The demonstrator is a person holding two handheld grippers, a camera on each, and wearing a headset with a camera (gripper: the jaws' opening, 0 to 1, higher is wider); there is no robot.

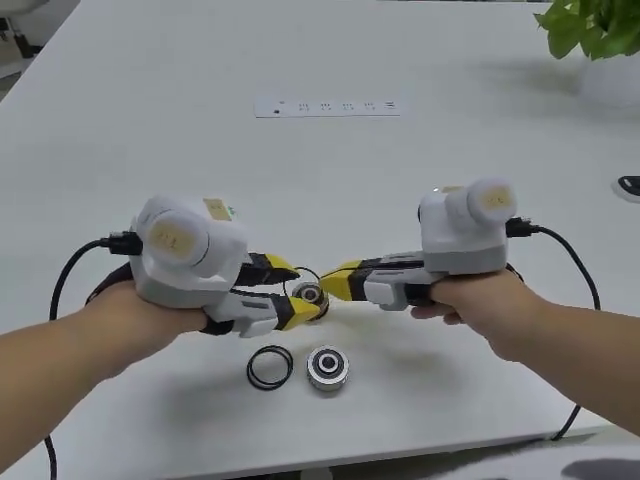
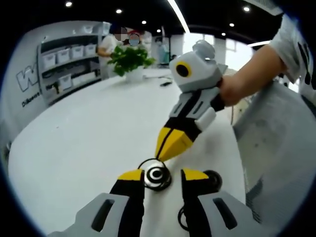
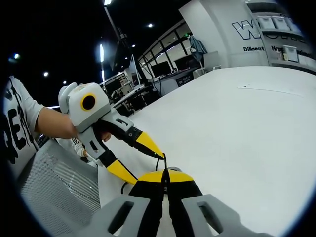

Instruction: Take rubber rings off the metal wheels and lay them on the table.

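The left tool comes in from the left with its jaws spread on either side of a wheel; whether they clamp it cannot be told. The right tool reaches in from the right, its jaws pressed together on a thin black ring, tip just beside the wheel's right edge. Nearer, on the table, lie a loose ring and, just right of it, a second wheel, both apart from the tools.

a green plant stands at the far right, a printed paper strip lies centre.
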